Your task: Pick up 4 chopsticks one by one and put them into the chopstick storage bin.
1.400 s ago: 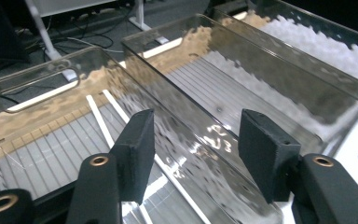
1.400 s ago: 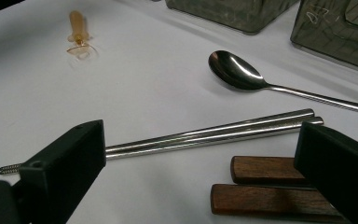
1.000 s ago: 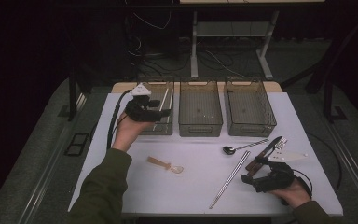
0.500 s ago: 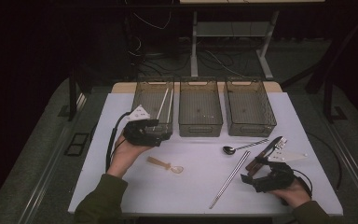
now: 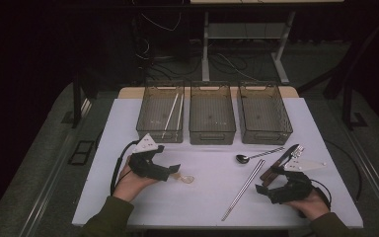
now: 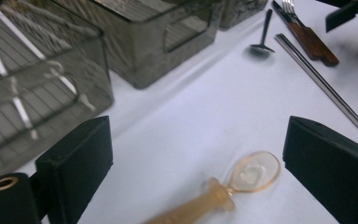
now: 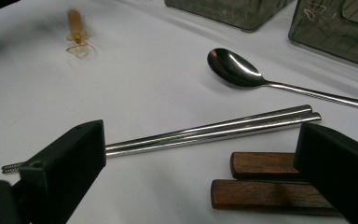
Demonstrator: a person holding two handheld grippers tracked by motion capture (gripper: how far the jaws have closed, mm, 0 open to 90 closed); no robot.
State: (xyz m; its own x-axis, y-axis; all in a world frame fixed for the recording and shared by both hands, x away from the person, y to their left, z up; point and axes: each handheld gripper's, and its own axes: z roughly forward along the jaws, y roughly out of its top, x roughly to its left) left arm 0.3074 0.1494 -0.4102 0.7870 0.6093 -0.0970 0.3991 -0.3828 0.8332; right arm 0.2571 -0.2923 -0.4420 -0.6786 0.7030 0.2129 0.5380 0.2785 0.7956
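The amber spoon (image 6: 223,190) lies on the white table (image 5: 212,197), low in the left gripper view, between the wide-apart jaws of the left gripper (image 6: 198,172) (just been opening, pads untouched). The right gripper (image 7: 200,177), unclenched, hovers over steel chopsticks (image 7: 205,133).

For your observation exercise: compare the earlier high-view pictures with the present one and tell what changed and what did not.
The left gripper came back from the left bin and down toward the amber spoon, its jaws just opening, nothing between them. The right gripper, metal chopsticks and steel spoon stayed put.
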